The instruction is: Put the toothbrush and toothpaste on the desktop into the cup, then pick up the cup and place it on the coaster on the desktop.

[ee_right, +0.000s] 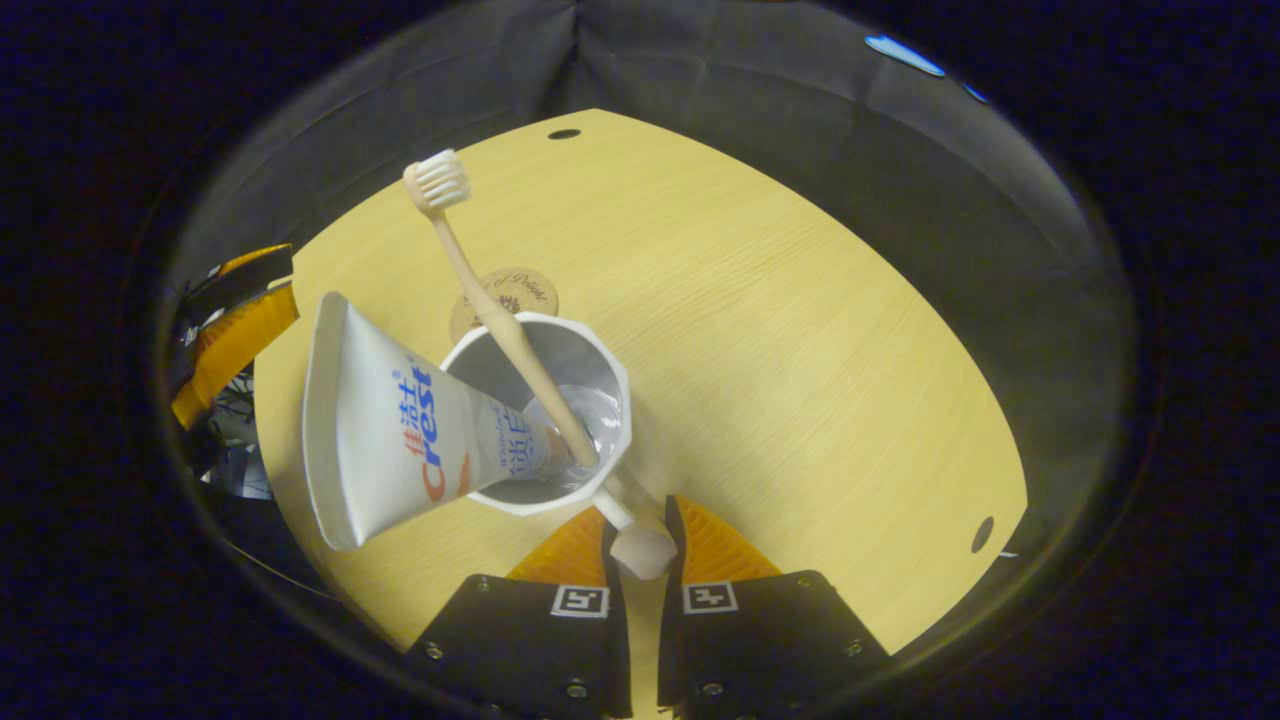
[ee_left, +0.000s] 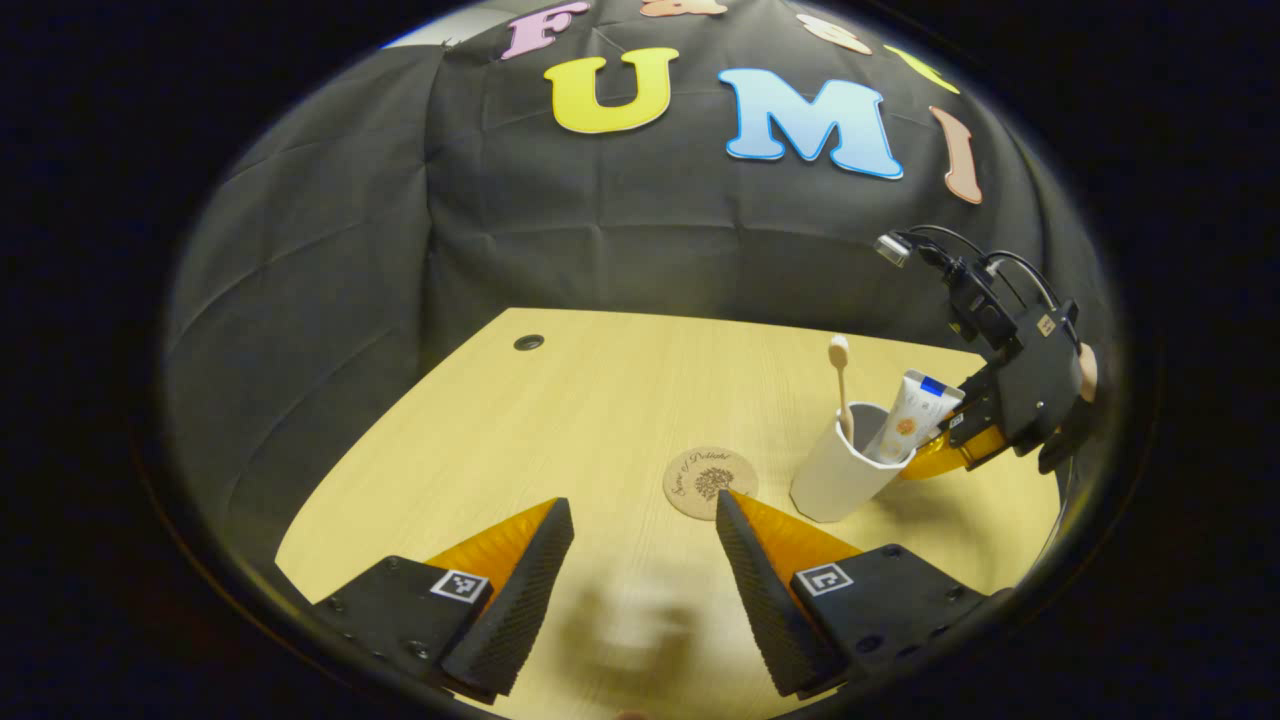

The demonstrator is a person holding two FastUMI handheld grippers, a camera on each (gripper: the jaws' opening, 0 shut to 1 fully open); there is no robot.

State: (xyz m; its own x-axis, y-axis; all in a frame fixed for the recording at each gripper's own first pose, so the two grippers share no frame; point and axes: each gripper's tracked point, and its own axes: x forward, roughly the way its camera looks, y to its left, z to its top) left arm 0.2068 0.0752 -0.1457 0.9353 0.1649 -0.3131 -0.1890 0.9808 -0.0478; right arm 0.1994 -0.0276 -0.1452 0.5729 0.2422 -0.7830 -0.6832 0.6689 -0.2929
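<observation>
1. Left gripper view: the left gripper hangs low over the desktop with its fingers spread wide and nothing between them. The coaster lies just past the tip of its right-hand finger, at about 1 o'clock from the gap.
2. In the same view, the cup stands on the wood just beside the coaster, at the coaster's 3 o'clock, not yet on it. The toothbrush stands in it bristles up, and the toothpaste leans toward 1 o'clock. The right gripper sits against the cup's far side at 3 o'clock.
3. Right gripper view: the right gripper has its fingers drawn nearly together at 6 o'clock, pinching a small white handle that juts from the cup. The toothbrush slants toward 11 o'clock; the toothpaste sprawls over the rim toward 8 o'clock. The coaster peeks out beyond the cup at 12 o'clock.
4. Risk, as I judge it: the hold on that thin handle is narrow and off-centre, so the cup may swing or tilt when lifted.
5. The tube's wide end overhangs the rim; a tilt could tip it out, or topple the cup when set down.
</observation>
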